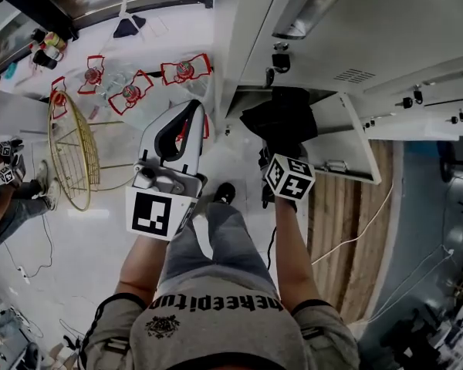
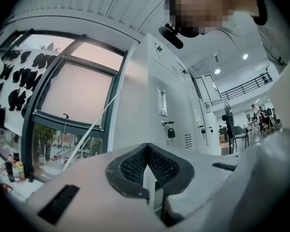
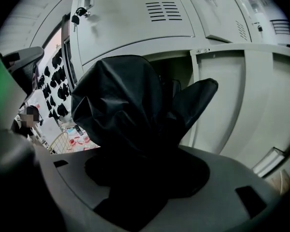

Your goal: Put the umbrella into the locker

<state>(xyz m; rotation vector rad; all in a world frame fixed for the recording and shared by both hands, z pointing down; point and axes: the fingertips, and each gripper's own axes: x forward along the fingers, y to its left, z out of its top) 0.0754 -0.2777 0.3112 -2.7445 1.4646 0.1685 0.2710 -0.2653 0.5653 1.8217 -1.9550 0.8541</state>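
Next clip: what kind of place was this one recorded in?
Probably a locker area inside a large workshop or lab hall: a bank of white metal lockers with padlocks, one locker door standing open, and a railed mezzanine beyond.

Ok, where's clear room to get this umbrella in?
The open compartment, between the shut locker above and its swung door at right, shows dark bare space past the umbrella in the right gripper. Go there. At the left it's crowded: the wire basket and red-framed pieces on the floor.
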